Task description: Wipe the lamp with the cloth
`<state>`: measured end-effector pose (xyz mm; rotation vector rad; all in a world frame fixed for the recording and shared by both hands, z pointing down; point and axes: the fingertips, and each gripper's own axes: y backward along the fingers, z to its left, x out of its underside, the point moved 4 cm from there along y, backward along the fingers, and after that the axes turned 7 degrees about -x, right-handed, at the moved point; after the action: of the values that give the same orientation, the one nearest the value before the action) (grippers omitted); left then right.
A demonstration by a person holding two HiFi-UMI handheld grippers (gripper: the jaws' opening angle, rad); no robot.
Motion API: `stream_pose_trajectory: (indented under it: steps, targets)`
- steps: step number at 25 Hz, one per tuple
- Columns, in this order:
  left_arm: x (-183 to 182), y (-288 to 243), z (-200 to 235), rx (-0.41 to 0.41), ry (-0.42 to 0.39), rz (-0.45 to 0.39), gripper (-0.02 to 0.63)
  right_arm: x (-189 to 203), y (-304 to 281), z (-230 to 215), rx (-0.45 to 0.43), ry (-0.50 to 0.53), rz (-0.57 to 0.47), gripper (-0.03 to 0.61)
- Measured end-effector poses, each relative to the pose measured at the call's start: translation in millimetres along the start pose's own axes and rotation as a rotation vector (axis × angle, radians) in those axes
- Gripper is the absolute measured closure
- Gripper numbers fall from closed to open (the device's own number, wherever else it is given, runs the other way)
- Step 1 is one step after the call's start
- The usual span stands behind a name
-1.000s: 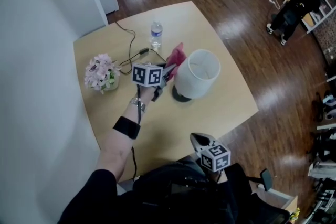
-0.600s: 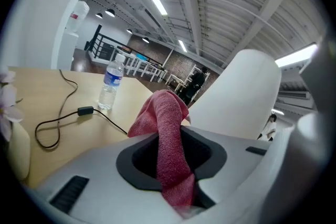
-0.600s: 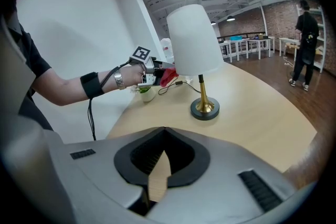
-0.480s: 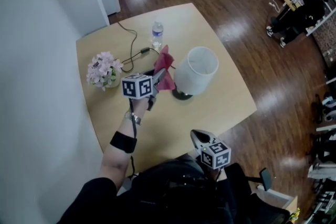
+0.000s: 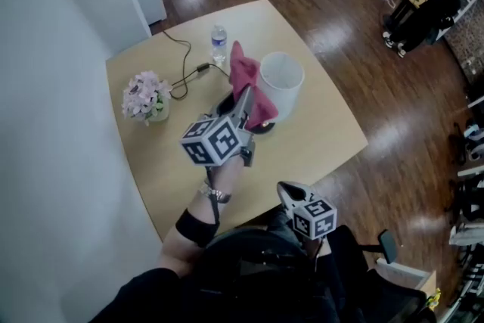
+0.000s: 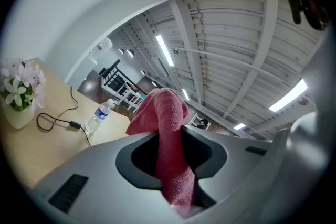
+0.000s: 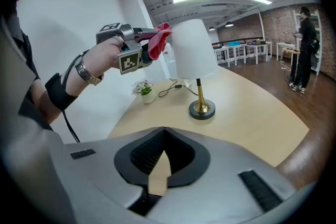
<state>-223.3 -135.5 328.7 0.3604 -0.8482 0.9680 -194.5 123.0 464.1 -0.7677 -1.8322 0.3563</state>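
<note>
Lifted since a second ago, the left tongs (image 5: 243,100) hold the cloth (image 5: 248,79) at shade height, clamped on it. Its long axis runs level, out along the tongs. The free end points at the lamp (image 5: 280,78) and meets the shade's upper side. The lamp stands upright mid-table (image 5: 325,140). Only the right tongs' view shows its gold stem and dark base; the head view looks down into the shade. The left tongs' view misses the lamp, showing a bottle (image 6: 98,117) and flowers (image 6: 18,86). The right tongs (image 5: 286,193) are closed, empty.
</note>
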Motion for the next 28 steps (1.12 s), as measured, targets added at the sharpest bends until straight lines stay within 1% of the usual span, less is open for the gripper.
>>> stream_pose_trajectory:
  steps: [2, 5, 8, 12, 16, 21, 24, 28]
  targets:
    - [4, -8, -7, -0.017, 0.002, -0.025, 0.503, -6, 3, -12, -0.017, 0.013, -0.02, 0.572]
    - [10, -14, -22, -0.052, -0.042, -0.057, 0.503, -13, 12, -27, -0.065, 0.051, -0.024, 0.572]
    - [19, -18, -22, -0.137, -0.074, -0.081, 0.503, -11, 23, -56, -0.107, 0.07, -0.029, 0.572]
    - [39, -19, -7, -0.266, -0.105, -0.099, 0.503, -19, 35, -90, -0.167, 0.085, -0.035, 0.572]
    - [75, -17, 20, -0.396, -0.113, -0.063, 0.503, -16, 35, -116, -0.223, 0.107, -0.016, 0.572]
    - [113, -11, 41, -0.519, -0.095, -0.035, 0.503, -19, 42, -130, -0.281, 0.149, 0.012, 0.572]
    - [126, -8, 51, -0.575, -0.094, -0.023, 0.503, -21, 46, -138, -0.303, 0.163, 0.025, 0.572]
    - [140, -8, 64, -0.623, -0.093, 0.002, 0.503, -23, 50, -149, -0.314, 0.162, 0.023, 0.572]
